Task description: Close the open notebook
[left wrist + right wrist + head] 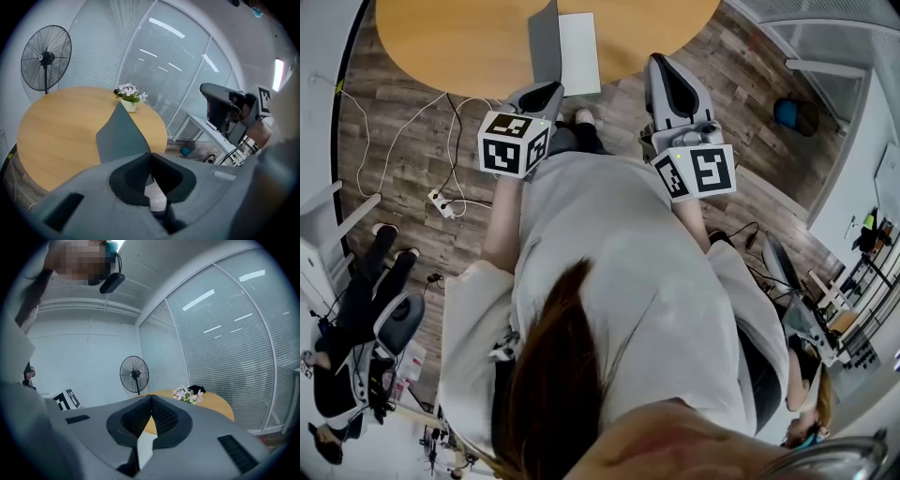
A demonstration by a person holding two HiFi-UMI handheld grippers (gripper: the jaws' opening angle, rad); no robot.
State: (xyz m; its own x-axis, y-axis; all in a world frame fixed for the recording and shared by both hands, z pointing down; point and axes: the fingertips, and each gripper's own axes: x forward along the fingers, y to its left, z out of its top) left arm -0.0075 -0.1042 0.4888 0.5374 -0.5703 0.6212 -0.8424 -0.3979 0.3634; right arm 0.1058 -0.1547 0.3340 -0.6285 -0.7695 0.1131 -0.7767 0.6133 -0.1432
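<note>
The open notebook [578,52] lies at the near edge of the round wooden table [441,42]. Its grey cover [546,42] stands raised on the left and a white page lies flat on the right. In the left gripper view the grey cover [122,136] rises just beyond the jaws. My left gripper [546,92] hangs shut and empty just short of the notebook, over the table's edge. My right gripper [664,67] is also shut and empty, to the right of the notebook and apart from it. The left gripper's [150,155] and the right gripper's [151,398] jaws meet at their tips.
A small pot of flowers [129,101] stands at the table's far side, with a standing fan [46,58] behind. On the floor left of me lie a power strip and white cables [441,202]. A seated person [356,309] is at lower left. A white desk [206,129] stands to the right.
</note>
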